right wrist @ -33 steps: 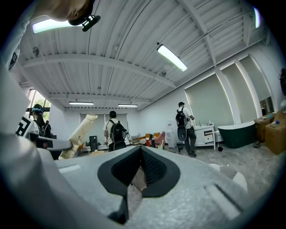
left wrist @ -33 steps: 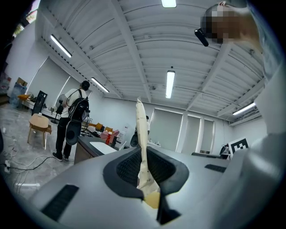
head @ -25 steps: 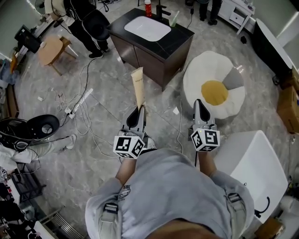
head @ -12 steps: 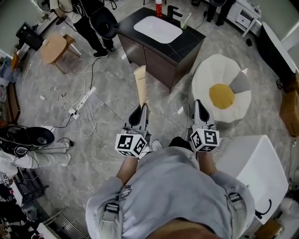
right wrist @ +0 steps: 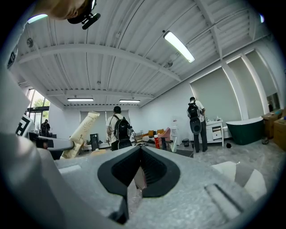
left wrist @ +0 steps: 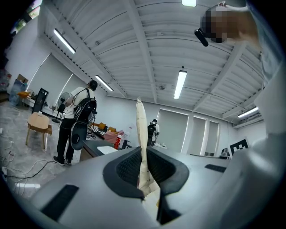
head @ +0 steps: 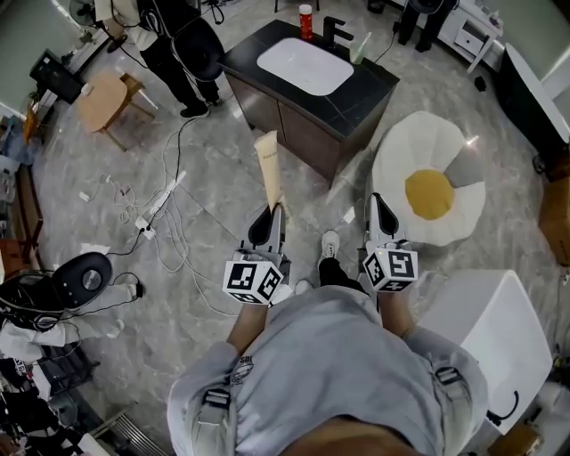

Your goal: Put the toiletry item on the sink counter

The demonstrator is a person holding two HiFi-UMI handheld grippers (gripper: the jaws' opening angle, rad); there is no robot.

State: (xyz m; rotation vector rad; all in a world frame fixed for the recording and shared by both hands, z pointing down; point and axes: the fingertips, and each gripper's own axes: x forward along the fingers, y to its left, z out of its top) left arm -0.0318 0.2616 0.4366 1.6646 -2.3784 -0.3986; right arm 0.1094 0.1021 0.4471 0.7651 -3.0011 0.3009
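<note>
A tall cream toiletry tube [head: 270,174] stands upright from my left gripper [head: 274,210], which is shut on its lower end. In the left gripper view the tube [left wrist: 140,120] rises from between the dark pads [left wrist: 127,167]. The black sink counter [head: 374,85] with its white basin [head: 305,65] lies ahead, well apart from both grippers. My right gripper [head: 378,201] is level beside the left one. Its jaws are closed on a small thin packet [right wrist: 134,185]. The tube [right wrist: 82,127] also shows at the left of the right gripper view.
On the counter stand a red bottle [head: 306,21], a black faucet [head: 334,31] and a pale green tube [head: 359,46]. An egg-shaped white cushion [head: 427,191] lies right of the cabinet. Cables [head: 160,196] trail over the floor on the left. A person in black [head: 178,44] stands by a wooden stool [head: 102,98].
Both grippers have travelled forward with the person towards the sink counter, which now sits closer. The tube stays gripped upright in the left gripper.
</note>
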